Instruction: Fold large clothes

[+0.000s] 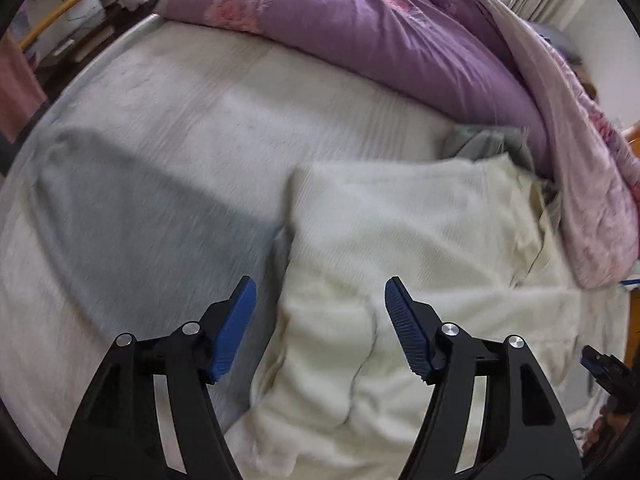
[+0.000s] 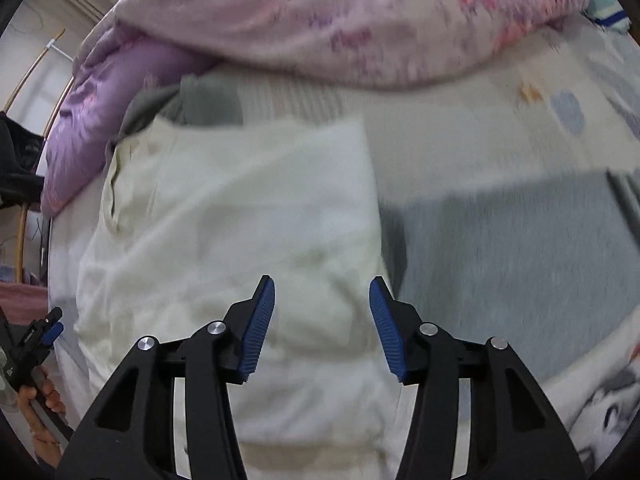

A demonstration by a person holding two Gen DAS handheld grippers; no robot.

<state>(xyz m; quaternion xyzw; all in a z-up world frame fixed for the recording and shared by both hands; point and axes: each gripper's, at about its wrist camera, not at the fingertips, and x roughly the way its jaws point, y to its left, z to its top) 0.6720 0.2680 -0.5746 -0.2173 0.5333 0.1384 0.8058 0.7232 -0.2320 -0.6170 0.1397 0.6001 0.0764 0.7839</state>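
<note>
A cream-white garment (image 1: 384, 248) lies spread on the bed, partly folded, with a straight left edge; it also shows in the right wrist view (image 2: 248, 216). A grey-green piece of cloth (image 1: 486, 142) sticks out from under its far end, also in the right wrist view (image 2: 204, 102). My left gripper (image 1: 320, 300) is open and empty, hovering over the garment's near left part. My right gripper (image 2: 322, 300) is open and empty above the garment's near right part. The other gripper's tip shows at the edge of each view (image 1: 600, 362) (image 2: 48, 330).
A purple and pink floral quilt (image 1: 360, 28) is heaped along the far side of the bed (image 2: 320, 20). The light bedsheet (image 1: 160, 128) extends left of the garment, with a grey shadow. A patterned pillow or blanket (image 2: 604, 404) lies at the near right.
</note>
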